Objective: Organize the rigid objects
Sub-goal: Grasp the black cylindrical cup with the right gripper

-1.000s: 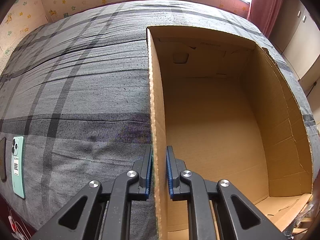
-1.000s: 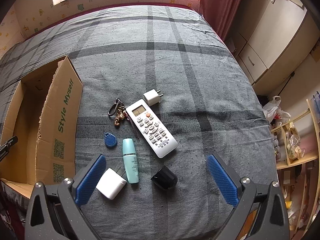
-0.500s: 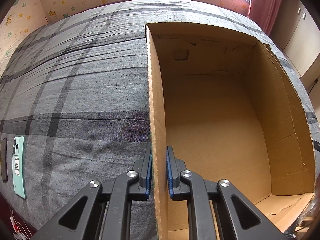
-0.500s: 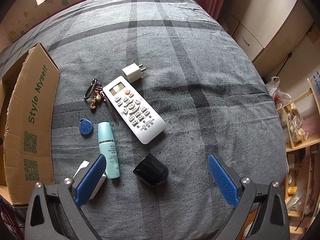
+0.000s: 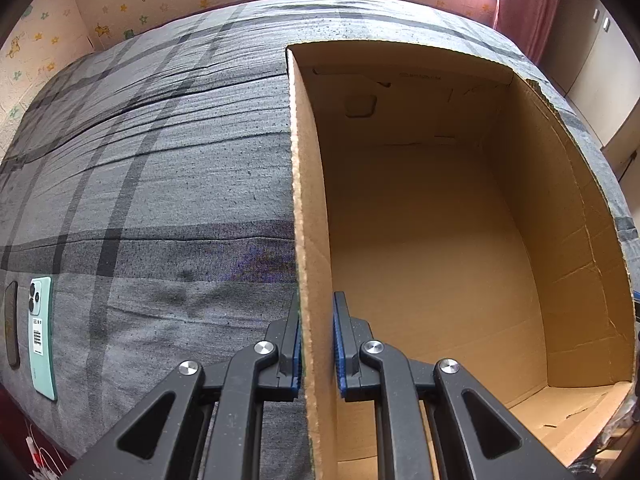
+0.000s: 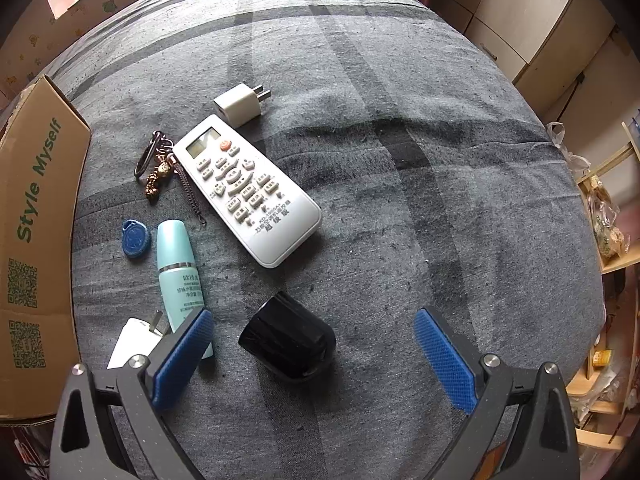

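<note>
My left gripper (image 5: 317, 340) is shut on the left wall of an open, empty cardboard box (image 5: 440, 240) on the grey plaid bed. My right gripper (image 6: 314, 354) is open and empty, low over the bed, with a black cap-like object (image 6: 288, 340) between its fingers. Beyond it lie a white remote (image 6: 246, 188), a white plug adapter (image 6: 240, 105), a keychain (image 6: 156, 168), a blue key fob (image 6: 135, 238) and a pale teal bottle (image 6: 180, 276). A second white charger (image 6: 132, 344) is partly hidden by the left finger. The box's outer side (image 6: 36, 240) stands at the left.
A teal phone (image 5: 40, 328) and a dark object (image 5: 11, 324) lie at the bed's left edge. Cabinets (image 6: 540, 32) and shelves (image 6: 608, 240) stand beyond the bed's right edge. Patterned wall and window at the far side.
My right gripper has moved forward and down toward the objects; the black cap now lies between its open fingers. My left gripper still grips the box wall, hardly moved.
</note>
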Demonstrator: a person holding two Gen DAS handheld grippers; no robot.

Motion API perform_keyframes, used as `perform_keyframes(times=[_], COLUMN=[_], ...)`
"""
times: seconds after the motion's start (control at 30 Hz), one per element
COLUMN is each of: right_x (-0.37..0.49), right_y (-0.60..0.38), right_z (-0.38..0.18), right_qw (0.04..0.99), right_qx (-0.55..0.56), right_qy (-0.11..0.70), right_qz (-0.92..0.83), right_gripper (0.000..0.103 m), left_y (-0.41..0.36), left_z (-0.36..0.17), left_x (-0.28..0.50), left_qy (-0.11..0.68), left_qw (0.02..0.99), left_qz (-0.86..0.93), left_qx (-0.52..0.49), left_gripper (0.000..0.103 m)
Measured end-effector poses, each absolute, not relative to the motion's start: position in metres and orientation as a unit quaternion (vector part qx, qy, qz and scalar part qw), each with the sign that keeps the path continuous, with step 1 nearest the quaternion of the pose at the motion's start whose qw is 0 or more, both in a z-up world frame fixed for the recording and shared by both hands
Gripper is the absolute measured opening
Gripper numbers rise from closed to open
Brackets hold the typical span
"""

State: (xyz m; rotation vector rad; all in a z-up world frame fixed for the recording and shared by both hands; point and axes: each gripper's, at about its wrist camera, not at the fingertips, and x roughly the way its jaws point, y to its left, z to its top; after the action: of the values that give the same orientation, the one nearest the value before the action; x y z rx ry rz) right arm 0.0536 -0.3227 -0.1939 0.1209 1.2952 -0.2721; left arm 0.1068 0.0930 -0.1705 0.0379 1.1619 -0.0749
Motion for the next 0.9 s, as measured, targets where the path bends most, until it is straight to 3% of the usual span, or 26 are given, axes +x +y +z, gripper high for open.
perform_keyframes(times=[0.2, 0.3, 0.9], right_x=[0.055, 0.054, 0.054], right_y=[-0.326, -0.329, -0.309], right_z=[-0.203, -0.210, -0.176], right_qw=[0.777, 0.764, 0.774], right_qx=[0.071, 0.099, 0.072], right_qy=[0.614, 0.629, 0.620], right_qz=[-0.118, -0.102, -0.102], right_gripper=[0.084, 0.053, 0.053], left_y=[0.094, 0.093, 0.092], left_z=[-0.171, -0.171, -0.171], left_x=[0.106, 0.106, 0.104], left_qy=[0.549, 0.549, 0.548], left_qw=[0.835, 0.835, 0.836], left_qz=[-0.036, -0.036, -0.035], left_qx=[0.013, 0.015, 0.023], left_gripper=[0.013, 0.013, 0.013])
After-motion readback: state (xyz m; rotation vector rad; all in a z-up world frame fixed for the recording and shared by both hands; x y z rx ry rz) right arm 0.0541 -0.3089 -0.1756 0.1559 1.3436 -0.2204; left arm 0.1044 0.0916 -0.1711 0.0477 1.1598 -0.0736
